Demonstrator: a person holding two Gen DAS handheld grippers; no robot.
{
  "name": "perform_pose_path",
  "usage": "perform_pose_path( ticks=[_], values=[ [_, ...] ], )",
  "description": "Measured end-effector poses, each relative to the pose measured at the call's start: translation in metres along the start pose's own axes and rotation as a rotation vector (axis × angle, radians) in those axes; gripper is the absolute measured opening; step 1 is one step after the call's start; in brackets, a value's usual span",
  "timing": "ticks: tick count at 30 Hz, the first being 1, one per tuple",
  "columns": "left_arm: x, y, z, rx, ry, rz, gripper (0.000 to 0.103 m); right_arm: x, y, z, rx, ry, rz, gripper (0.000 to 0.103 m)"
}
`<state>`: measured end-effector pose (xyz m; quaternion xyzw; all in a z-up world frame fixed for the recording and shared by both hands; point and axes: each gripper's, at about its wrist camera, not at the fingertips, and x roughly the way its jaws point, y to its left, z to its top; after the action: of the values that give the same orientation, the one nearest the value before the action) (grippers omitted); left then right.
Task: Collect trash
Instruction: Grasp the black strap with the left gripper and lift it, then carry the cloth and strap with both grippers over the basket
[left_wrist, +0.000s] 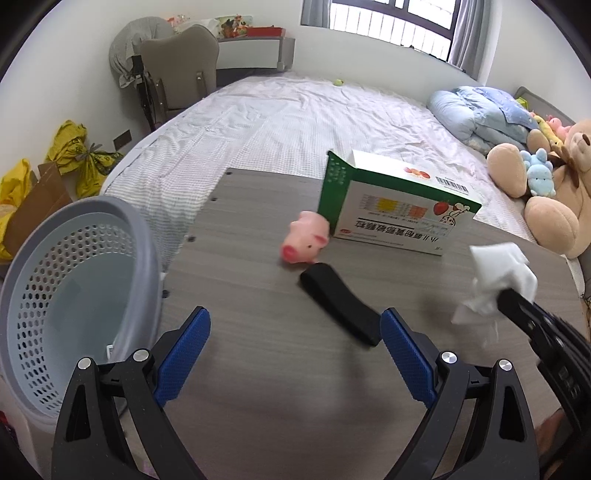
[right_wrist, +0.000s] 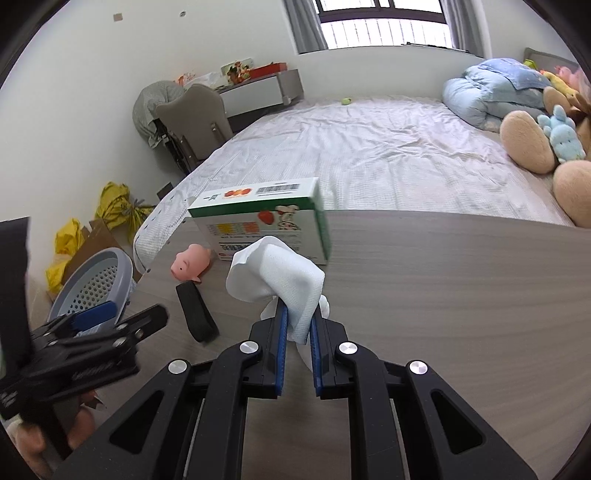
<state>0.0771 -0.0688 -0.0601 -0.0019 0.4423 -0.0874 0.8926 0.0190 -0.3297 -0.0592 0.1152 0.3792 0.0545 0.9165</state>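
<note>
The right gripper (right_wrist: 298, 325) is clenching a crumpled white paper tissue (right_wrist: 275, 273) above the grey wood-grain table (right_wrist: 443, 295), the left gripper (left_wrist: 295, 332) is gaping empty, and the thinly pinched tissue is possibly risking slipping before reaching the grey perforated plastic basket (left_wrist: 74, 266).

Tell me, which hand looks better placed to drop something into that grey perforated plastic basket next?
The right. The right gripper already clamps the crumpled white paper tissue, lifted above the grey wood-grain table. The left gripper is nearer the grey perforated plastic basket but open and empty.
</note>
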Motion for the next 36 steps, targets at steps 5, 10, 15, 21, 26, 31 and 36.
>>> perform_pose_path(
  ticks=[5,10,15,21,26,31,36],
  values=[
    [0.018,-0.021,0.002,0.003,0.024,0.012,0.091,-0.01,-0.017,-0.01,0.031,0.002,-0.007,0.011],
    [0.033,-0.029,0.002,0.01,0.049,0.045,0.091,-0.014,-0.025,-0.015,0.05,-0.005,0.007,0.011],
    [0.038,-0.028,0.003,0.0,0.077,0.042,0.073,-0.015,-0.028,-0.018,0.064,-0.007,0.024,0.011],
    [0.032,-0.026,-0.001,0.017,0.091,0.004,0.021,-0.019,-0.027,-0.018,0.066,-0.013,0.027,0.011],
    [0.02,-0.018,-0.009,0.022,0.095,-0.033,0.019,-0.02,-0.025,-0.019,0.064,-0.009,0.024,0.011],
    [-0.003,-0.007,-0.016,0.041,0.064,-0.041,0.019,-0.021,-0.015,-0.022,0.06,0.004,0.023,0.011],
    [-0.029,0.009,-0.018,0.039,0.021,-0.049,0.019,-0.025,0.002,-0.021,0.037,0.008,0.025,0.011]
  ],
)
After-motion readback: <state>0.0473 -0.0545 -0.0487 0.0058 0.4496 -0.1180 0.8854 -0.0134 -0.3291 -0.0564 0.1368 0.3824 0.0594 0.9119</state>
